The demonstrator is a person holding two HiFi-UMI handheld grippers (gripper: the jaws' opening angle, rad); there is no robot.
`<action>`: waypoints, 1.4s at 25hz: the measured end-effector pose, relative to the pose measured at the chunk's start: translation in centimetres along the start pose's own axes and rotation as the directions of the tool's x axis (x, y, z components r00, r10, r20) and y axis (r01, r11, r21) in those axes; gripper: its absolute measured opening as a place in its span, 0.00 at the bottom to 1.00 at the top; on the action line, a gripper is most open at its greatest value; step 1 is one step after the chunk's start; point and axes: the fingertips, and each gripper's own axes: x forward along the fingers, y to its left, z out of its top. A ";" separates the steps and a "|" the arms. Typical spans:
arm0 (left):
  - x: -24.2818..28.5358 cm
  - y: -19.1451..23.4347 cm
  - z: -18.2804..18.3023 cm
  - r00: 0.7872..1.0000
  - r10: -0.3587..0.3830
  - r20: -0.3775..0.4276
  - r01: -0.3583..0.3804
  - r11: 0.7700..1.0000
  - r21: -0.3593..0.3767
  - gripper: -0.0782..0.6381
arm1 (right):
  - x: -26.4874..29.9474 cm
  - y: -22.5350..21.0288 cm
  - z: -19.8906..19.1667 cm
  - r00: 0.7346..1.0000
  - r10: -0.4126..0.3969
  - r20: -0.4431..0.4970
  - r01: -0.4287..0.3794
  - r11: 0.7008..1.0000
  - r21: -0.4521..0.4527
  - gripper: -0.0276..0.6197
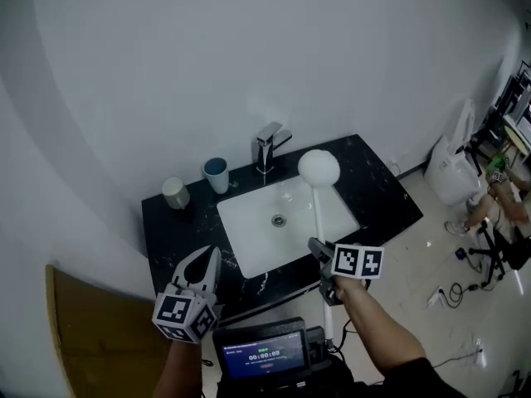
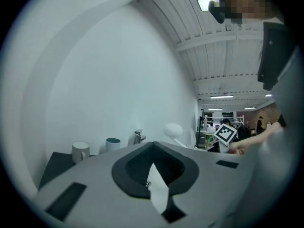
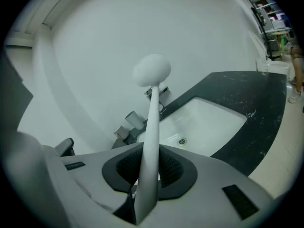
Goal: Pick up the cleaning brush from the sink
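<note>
The cleaning brush (image 1: 319, 167) has a round white head and a long white handle. It is raised over the right part of the white sink basin (image 1: 253, 239), head uppermost. My right gripper (image 1: 319, 249) is shut on the lower end of the handle, in front of the counter's edge. In the right gripper view the brush handle (image 3: 152, 122) runs up between the jaws of the right gripper (image 3: 151, 148) to the head. My left gripper (image 1: 207, 259) hovers at the counter's front left, jaws shut with nothing in them. From the left gripper (image 2: 153, 146) view the brush head (image 2: 173, 129) shows to the right.
On the black counter (image 1: 382, 193) stand a faucet (image 1: 267, 146), a blue cup (image 1: 216, 173) and a pale cup (image 1: 175, 192) behind the basin. A screen (image 1: 261, 356) sits below the counter's front. A white fixture (image 1: 452, 168), cables and a person are at the right.
</note>
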 end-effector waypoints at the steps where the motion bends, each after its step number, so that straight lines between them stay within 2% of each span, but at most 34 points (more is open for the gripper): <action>1: 0.2 -2.4 -0.1 0.999 0.036 0.013 -0.036 0.999 -0.011 0.13 | -1.7 -0.9 0.4 0.999 0.032 -0.003 -0.032 0.999 -0.023 0.11; 4: 0.7 -8.8 0.0 0.986 0.158 0.053 -0.157 0.988 -0.012 0.13 | -6.7 -2.8 2.3 0.992 0.124 -0.028 -0.127 0.985 -0.119 0.11; 7: 0.4 -13.2 0.9 0.961 0.271 0.054 -0.272 0.962 0.002 0.13 | -10.6 -4.0 3.8 0.985 0.167 -0.041 -0.172 0.958 -0.230 0.11; 10: -0.9 -16.1 1.0 0.944 0.327 0.041 -0.328 0.945 0.017 0.13 | -13.9 -4.3 3.9 0.975 0.218 -0.039 -0.219 0.928 -0.302 0.11; 14: -2.6 -17.3 1.1 0.923 0.384 0.034 -0.385 0.922 0.028 0.13 | -17.0 -4.5 4.0 0.965 0.262 -0.021 -0.253 0.903 -0.349 0.11; 18: -4.5 -17.8 1.7 0.914 0.399 0.070 -0.402 0.914 0.044 0.13 | -19.6 -4.2 4.1 0.955 0.293 0.038 -0.255 0.882 -0.396 0.11; 23: -6.8 -17.9 -0.3 0.896 0.444 0.027 -0.444 0.896 -0.003 0.13 | -22.0 -3.3 5.0 0.942 0.314 0.116 -0.226 0.853 -0.471 0.11; 24: -7.0 -18.0 -0.6 0.898 0.440 0.024 -0.439 0.898 -0.019 0.13 | -22.0 -3.0 5.3 0.939 0.318 0.132 -0.219 0.847 -0.485 0.11; 26: -6.8 -18.9 -1.3 0.915 0.402 0.033 -0.401 0.915 -0.042 0.13 | -22.0 -2.6 5.9 0.933 0.323 0.159 -0.207 0.843 -0.496 0.11; 28: -6.5 -19.8 -1.9 0.926 0.375 0.027 -0.375 0.927 -0.029 0.13 | -22.1 -1.9 6.4 0.924 0.333 0.187 -0.203 0.843 -0.499 0.11; 31: -6.0 -20.0 -2.4 0.915 0.403 0.005 -0.403 0.915 -0.012 0.13 | -22.6 -0.7 7.2 0.906 0.360 0.224 -0.202 0.831 -0.518 0.11; 35: -5.0 -20.3 -2.2 0.929 0.370 0.003 -0.370 0.929 -0.006 0.13 | -23.7 0.2 8.0 0.895 0.358 0.266 -0.162 0.818 -0.553 0.11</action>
